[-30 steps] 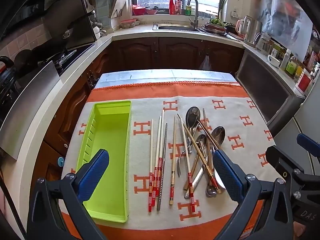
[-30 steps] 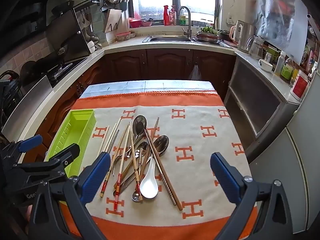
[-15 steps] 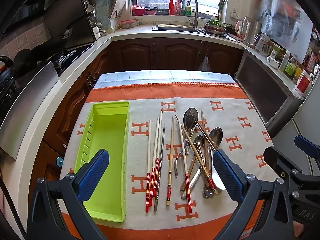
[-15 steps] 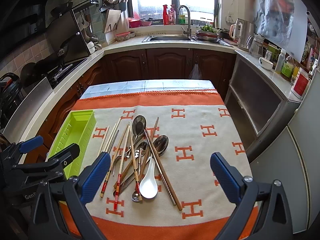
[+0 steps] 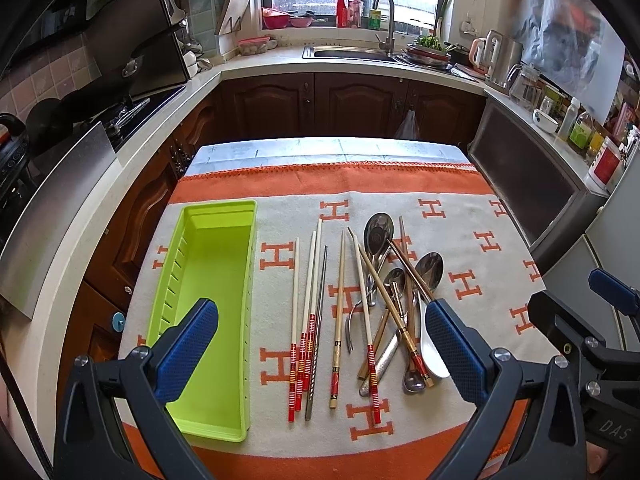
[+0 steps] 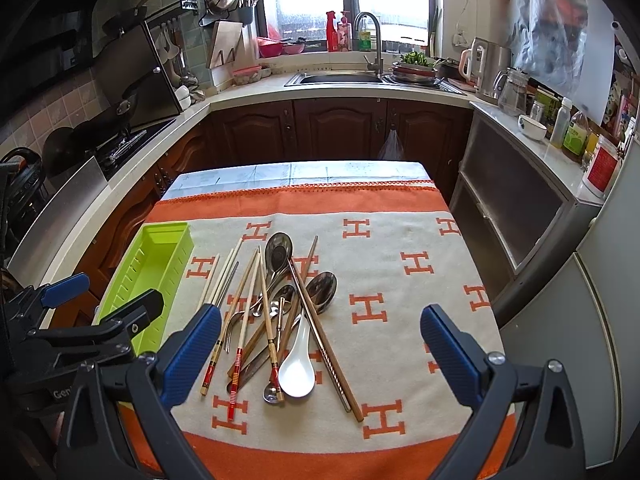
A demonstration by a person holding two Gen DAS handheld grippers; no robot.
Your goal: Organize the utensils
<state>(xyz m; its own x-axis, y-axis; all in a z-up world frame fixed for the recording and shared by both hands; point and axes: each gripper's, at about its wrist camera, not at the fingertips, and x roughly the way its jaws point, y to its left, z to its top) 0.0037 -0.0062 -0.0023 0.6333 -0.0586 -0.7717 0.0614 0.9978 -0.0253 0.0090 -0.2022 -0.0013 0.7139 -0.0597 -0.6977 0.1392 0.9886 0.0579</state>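
Your left gripper (image 5: 320, 346) is spread wide and grasps nothing. It hangs above the near edge of the cloth (image 5: 460, 216). The green tray (image 5: 212, 280) lies just under and ahead of its left finger (image 5: 188, 350), with nothing in it. Straight ahead, between the fingers, lie the chopsticks (image 5: 308, 312), roughly side by side, red-banded ends toward you. Ahead of the right finger sits the tangled pile: metal spoons (image 5: 378, 232) crossed by more chopsticks, with the white spoon (image 5: 430, 354) touching that finger's inner edge in the picture.

Your right gripper (image 6: 320, 354) is released too, fingers far apart, nothing between the pads. The pile is ahead of it and nearer its left finger (image 6: 192, 354). There the white spoon (image 6: 298, 364) lies bowl toward you, with a long metal pair of chopsticks (image 6: 320, 332) running diagonally beside it. The metal spoons (image 6: 279, 250) point away from you. The tray (image 6: 150, 276) is far off to the left of this gripper, partly behind your other tool. To the right of the pile, ahead of the right finger, the cloth (image 6: 400, 292) shows only its H pattern.
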